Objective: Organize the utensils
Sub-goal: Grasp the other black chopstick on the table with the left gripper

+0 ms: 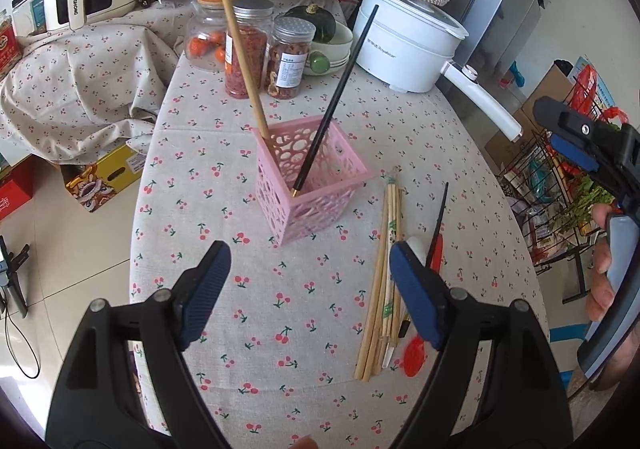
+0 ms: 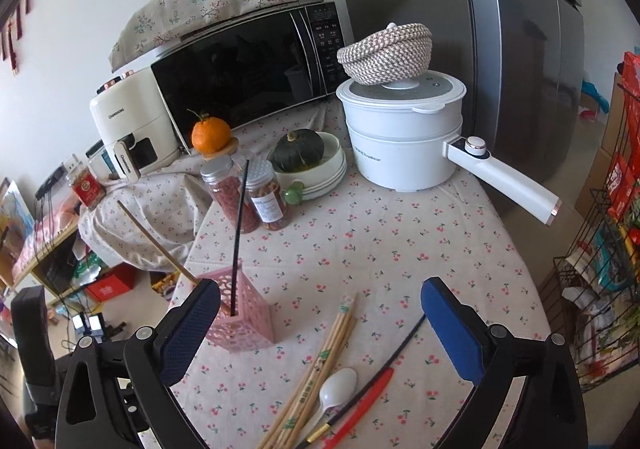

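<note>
Your left gripper (image 1: pixel 310 291) hovers, jaws wide and empty; right gripper (image 2: pixel 320 323) likewise. Bamboo chopsticks (image 2: pixel 316 373) lie on the surface beside the pink basket (image 1: pixel 310 185), which holds two.

A pink perforated square holder (image 1: pixel 310 185) stands upright on the cherry-print cloth with one bamboo chopstick (image 1: pixel 240 45) and one black chopstick (image 1: pixel 336 101) leaning inside, while just beside it lie a bundle of bamboo chopsticks (image 2: pixel 316 377), a white spoon (image 2: pixel 336 389), a black chopstick (image 2: pixel 384 361) and a red spoon (image 2: pixel 360 405).
</note>
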`<state>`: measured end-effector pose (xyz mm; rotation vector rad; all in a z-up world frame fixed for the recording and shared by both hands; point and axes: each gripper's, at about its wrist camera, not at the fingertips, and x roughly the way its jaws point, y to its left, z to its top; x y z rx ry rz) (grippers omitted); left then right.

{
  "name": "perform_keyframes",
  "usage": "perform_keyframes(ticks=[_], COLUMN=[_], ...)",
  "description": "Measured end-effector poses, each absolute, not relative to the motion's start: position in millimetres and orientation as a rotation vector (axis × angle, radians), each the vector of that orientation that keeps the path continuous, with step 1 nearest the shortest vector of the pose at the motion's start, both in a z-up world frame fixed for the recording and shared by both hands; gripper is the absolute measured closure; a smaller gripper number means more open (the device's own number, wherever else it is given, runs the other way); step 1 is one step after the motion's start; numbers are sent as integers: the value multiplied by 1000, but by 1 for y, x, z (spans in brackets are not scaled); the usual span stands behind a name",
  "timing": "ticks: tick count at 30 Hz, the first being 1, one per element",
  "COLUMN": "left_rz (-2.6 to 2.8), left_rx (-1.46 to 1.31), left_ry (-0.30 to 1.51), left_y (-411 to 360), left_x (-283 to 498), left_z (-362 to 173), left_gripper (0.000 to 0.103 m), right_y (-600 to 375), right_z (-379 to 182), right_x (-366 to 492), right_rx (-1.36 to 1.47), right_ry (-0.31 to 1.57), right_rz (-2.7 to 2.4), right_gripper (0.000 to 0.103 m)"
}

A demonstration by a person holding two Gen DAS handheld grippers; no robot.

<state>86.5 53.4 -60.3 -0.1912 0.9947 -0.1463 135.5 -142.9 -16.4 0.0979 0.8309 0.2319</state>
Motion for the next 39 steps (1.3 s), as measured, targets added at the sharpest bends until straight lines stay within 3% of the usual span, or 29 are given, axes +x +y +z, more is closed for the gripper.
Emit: perform_keyframes(ticks=[9, 24, 28, 32, 35, 39], left_rz=[-226, -311, -349, -379, -399, -375], left_rx=[-85, 56, 35, 29, 31, 55], left_ry=[1049, 1121, 1200, 1246, 1279, 1295], left_y=[3, -90, -116, -138, -152, -162], left_x=[85, 132, 160, 183, 192, 197], left_z=[-71, -96, -117, -138, -151, -159], left_gripper=[21, 24, 51, 70, 79, 83], right_y=[-191, -274, -286, -295, -300, -305], right_z=[-43, -106, -120, -128, -133, -138], right_x=[115, 124, 127, 130, 133, 137], right_rx=[26, 30, 23, 30, 43, 79], right_ry=[903, 1212, 1267, 1288, 1300, 1316], right_rz=[100, -64, -61, -70, -69, -38], right_gripper=[0, 0, 0, 0, 0, 0])
